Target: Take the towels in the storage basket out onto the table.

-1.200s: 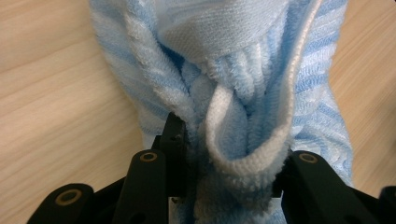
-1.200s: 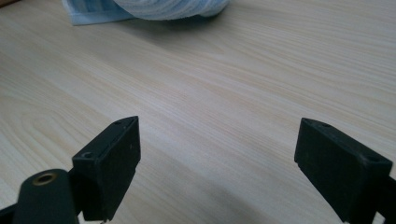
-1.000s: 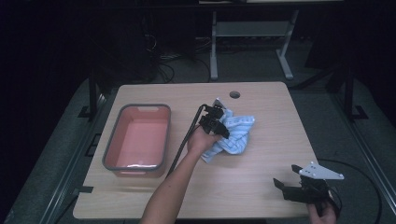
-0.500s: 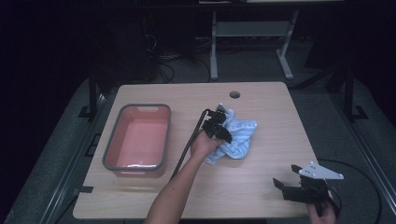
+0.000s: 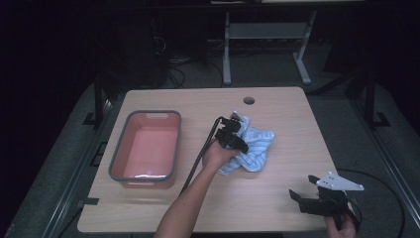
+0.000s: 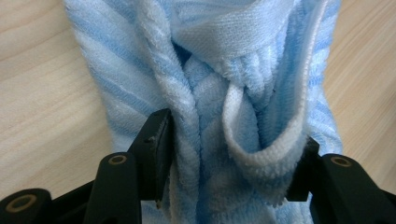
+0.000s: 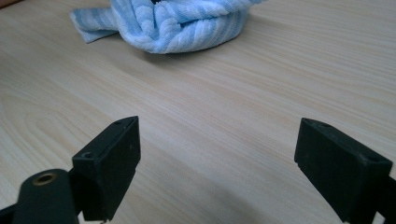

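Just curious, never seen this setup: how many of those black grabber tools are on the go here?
2. The left gripper is mid-table, jaws around the blue striped towel; the right gripper hovers open near the table's front right corner.

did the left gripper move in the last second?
Yes, slightly. In the high view the left gripper, closed on the blue towel, has shifted right, away from the red tub toward the table's right side.

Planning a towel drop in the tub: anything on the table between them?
Nothing visible. The left gripper has the towel bunched between its jaws, and only bare table separates it from the open tub to its left.
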